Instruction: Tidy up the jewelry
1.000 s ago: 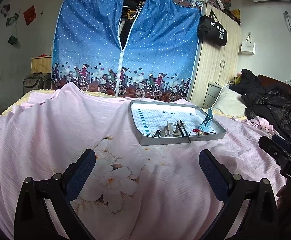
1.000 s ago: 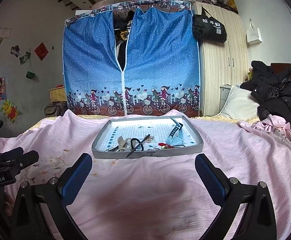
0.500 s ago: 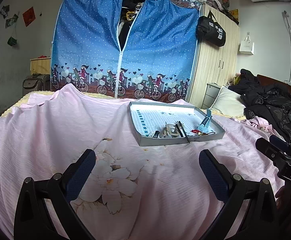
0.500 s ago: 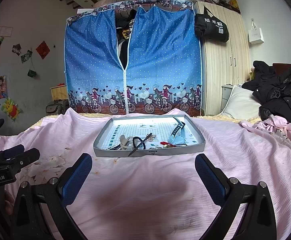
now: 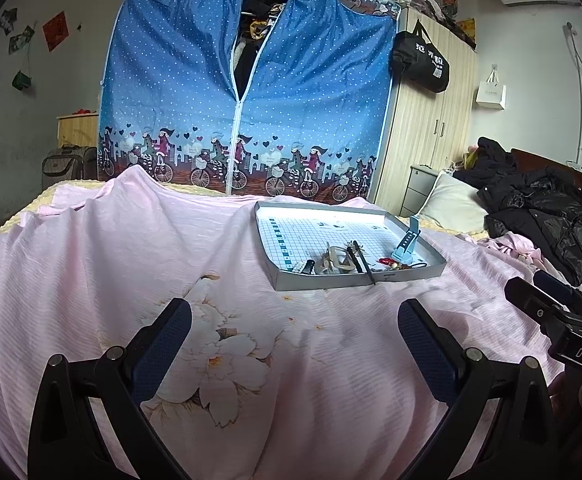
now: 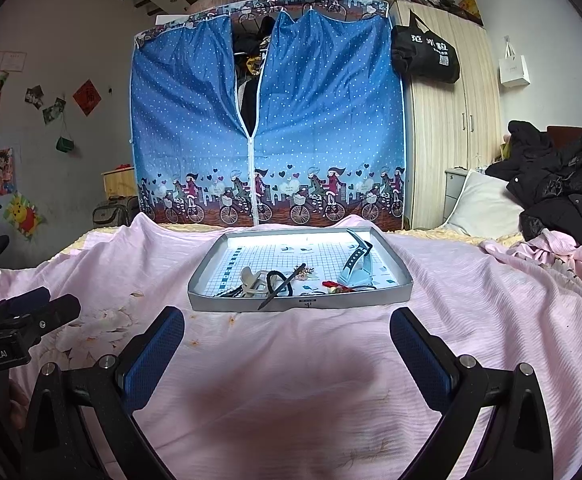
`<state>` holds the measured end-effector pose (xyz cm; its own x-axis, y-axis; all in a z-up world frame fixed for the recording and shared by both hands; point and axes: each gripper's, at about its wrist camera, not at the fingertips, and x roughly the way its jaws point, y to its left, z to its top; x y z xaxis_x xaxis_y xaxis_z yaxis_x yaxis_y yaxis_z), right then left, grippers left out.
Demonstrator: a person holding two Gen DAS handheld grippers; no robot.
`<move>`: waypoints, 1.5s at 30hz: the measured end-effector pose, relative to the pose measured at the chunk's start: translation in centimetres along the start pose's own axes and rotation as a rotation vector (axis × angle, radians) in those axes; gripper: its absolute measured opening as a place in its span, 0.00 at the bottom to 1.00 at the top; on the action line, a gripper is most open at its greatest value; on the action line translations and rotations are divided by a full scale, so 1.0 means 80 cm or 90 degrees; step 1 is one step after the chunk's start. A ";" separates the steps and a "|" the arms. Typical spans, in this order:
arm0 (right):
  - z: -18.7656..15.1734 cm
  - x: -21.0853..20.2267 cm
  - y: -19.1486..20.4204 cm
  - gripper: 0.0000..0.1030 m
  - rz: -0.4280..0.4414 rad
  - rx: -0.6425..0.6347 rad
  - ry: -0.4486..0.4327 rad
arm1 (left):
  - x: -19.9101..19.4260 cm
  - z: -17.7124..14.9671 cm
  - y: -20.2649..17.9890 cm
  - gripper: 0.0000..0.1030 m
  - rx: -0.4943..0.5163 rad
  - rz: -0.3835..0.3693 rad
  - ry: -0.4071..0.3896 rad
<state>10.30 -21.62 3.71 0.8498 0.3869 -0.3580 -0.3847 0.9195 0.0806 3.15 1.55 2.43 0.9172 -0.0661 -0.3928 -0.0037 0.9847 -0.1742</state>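
A shallow grey tray (image 6: 299, 303) (image 5: 355, 280) with a gridded floor rests on the pink bedsheet. Near its front lie a beige hair claw (image 6: 251, 280), a black hair tie (image 6: 279, 282), a dark thin stick (image 6: 281, 286) poking over the front rim, small red pieces (image 6: 329, 283) and a light blue watch strap (image 6: 357, 266) (image 5: 408, 244). My left gripper (image 5: 295, 332) is open above the sheet, short of the tray and to its left. Open too, my right gripper (image 6: 287, 338) faces the tray head-on with nothing between its fingers.
A blue fabric wardrobe (image 6: 265, 120) stands behind the bed, a wooden cupboard (image 6: 451, 120) to its right. A pillow (image 6: 479, 208) and dark jackets (image 6: 563, 188) lie at the right. Pink sheet (image 6: 291, 380) spreads between grippers and tray.
Both grippers stay open and have drifted slightly; the tray sits a little lower and nearer in the right wrist view. Nothing was taken hold of.
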 end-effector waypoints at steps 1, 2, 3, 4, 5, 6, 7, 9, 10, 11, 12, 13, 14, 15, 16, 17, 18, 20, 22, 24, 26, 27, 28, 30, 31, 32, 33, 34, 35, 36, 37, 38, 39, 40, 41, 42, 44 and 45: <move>0.000 0.000 0.001 1.00 0.000 0.000 0.000 | 0.000 0.000 0.000 0.98 0.000 0.000 0.000; 0.000 0.000 0.000 1.00 0.000 0.000 0.000 | 0.000 0.000 0.000 0.98 0.000 0.000 -0.001; 0.000 0.000 0.001 1.00 0.000 0.000 0.000 | 0.000 0.000 0.000 0.98 -0.001 0.000 -0.001; 0.000 0.000 0.001 1.00 0.000 0.000 0.001 | 0.000 0.000 0.000 0.98 -0.001 0.000 -0.002; 0.000 0.000 0.000 1.00 0.000 0.000 0.001 | 0.000 0.000 0.000 0.98 -0.002 0.000 -0.002; 0.000 0.000 0.001 1.00 0.000 0.000 0.001 | 0.000 0.000 0.000 0.98 -0.002 -0.001 -0.002; 0.000 0.000 0.001 1.00 0.001 -0.001 0.002 | 0.000 0.000 0.000 0.98 -0.002 -0.001 -0.001; -0.002 0.004 0.001 1.00 0.002 -0.002 0.007 | 0.000 -0.001 -0.001 0.98 -0.003 -0.002 0.000; -0.004 0.006 0.001 1.00 0.002 -0.003 0.011 | 0.000 -0.001 0.000 0.98 -0.005 -0.002 0.000; -0.005 0.007 0.001 1.00 0.002 -0.004 0.014 | 0.000 -0.001 0.000 0.98 -0.007 -0.003 0.000; -0.006 0.008 0.002 1.00 0.002 -0.005 0.016 | 0.000 -0.001 0.000 0.98 -0.009 -0.004 0.001; -0.006 0.008 0.002 1.00 0.003 -0.006 0.016 | 0.000 0.000 0.001 0.98 -0.010 -0.004 0.001; -0.006 0.009 0.001 1.00 0.003 -0.007 0.016 | 0.000 -0.001 0.000 0.98 -0.010 -0.003 0.001; -0.006 0.008 0.001 1.00 0.003 -0.008 0.015 | -0.001 -0.001 0.000 0.98 -0.009 -0.003 0.000; -0.006 0.008 0.001 1.00 0.002 -0.008 0.015 | -0.001 0.000 0.000 0.98 -0.009 -0.003 0.000; -0.006 0.009 0.000 1.00 0.003 -0.007 0.016 | -0.001 0.000 0.000 0.98 -0.009 -0.004 0.001; -0.006 0.008 0.000 1.00 0.002 -0.007 0.017 | -0.001 0.000 -0.001 0.98 -0.009 -0.005 0.001; -0.006 0.009 0.000 1.00 0.002 -0.008 0.016 | -0.001 0.001 -0.002 0.98 -0.007 -0.004 0.001; -0.006 0.009 0.000 1.00 0.003 -0.008 0.016 | -0.002 0.000 -0.002 0.98 -0.005 -0.004 0.000; -0.006 0.008 0.000 1.00 0.003 -0.009 0.017 | -0.002 0.000 -0.002 0.98 -0.008 -0.010 0.003; -0.006 0.008 -0.001 1.00 0.003 -0.009 0.017 | -0.002 0.000 -0.002 0.98 -0.008 -0.011 0.006; -0.006 0.008 -0.001 1.00 0.003 -0.009 0.017 | -0.002 0.000 -0.002 0.98 -0.009 -0.011 0.007; -0.006 0.007 -0.001 1.00 0.003 -0.010 0.016 | -0.001 0.000 -0.001 0.98 -0.010 -0.013 0.012; -0.006 0.007 -0.001 1.00 0.003 -0.009 0.018 | 0.002 0.000 -0.001 0.98 -0.021 -0.011 0.038; -0.006 0.008 -0.001 1.00 0.003 -0.009 0.018 | 0.005 0.000 -0.001 0.98 -0.024 -0.008 0.055; -0.006 0.008 -0.001 1.00 0.002 -0.009 0.018 | 0.007 -0.001 0.000 0.98 -0.025 -0.005 0.068; -0.006 0.008 -0.002 1.00 0.002 -0.009 0.019 | 0.009 -0.001 0.000 0.98 -0.025 -0.001 0.077; -0.007 0.008 -0.002 1.00 0.002 -0.009 0.019 | 0.009 -0.002 0.000 0.98 -0.024 0.005 0.079; -0.006 0.008 -0.002 1.00 0.002 -0.009 0.019 | 0.009 -0.002 0.001 0.98 -0.023 0.012 0.077; -0.006 0.008 -0.002 1.00 0.002 -0.009 0.019 | 0.008 -0.001 0.003 0.98 -0.022 0.019 0.074; -0.007 0.008 -0.002 1.00 0.002 -0.009 0.019 | 0.006 -0.001 0.003 0.98 -0.022 0.023 0.070; -0.007 0.008 -0.002 1.00 0.003 -0.010 0.020 | 0.006 -0.001 0.004 0.98 -0.022 0.023 0.069; -0.006 0.008 -0.001 1.00 0.003 -0.010 0.019 | 0.006 -0.001 0.005 0.98 -0.023 0.022 0.069; -0.006 0.008 -0.001 1.00 0.003 -0.010 0.019 | 0.006 0.000 0.006 0.98 -0.025 0.021 0.070; -0.006 0.008 -0.001 1.00 0.002 -0.010 0.019 | 0.006 0.000 0.006 0.98 -0.026 0.020 0.071; -0.006 0.008 -0.002 1.00 0.002 -0.011 0.019 | 0.006 0.000 0.007 0.98 -0.027 0.020 0.071; -0.006 0.009 -0.003 1.00 0.003 -0.011 0.019 | 0.006 0.000 0.009 0.98 -0.031 0.018 0.072; -0.007 0.008 -0.003 1.00 0.003 -0.011 0.020 | 0.006 0.001 0.009 0.98 -0.033 0.019 0.072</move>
<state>10.74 -21.64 2.96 0.8365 0.3885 -0.3864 -0.3949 0.9163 0.0665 3.59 2.27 2.19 0.8659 -0.0581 -0.4969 -0.0526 0.9771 -0.2060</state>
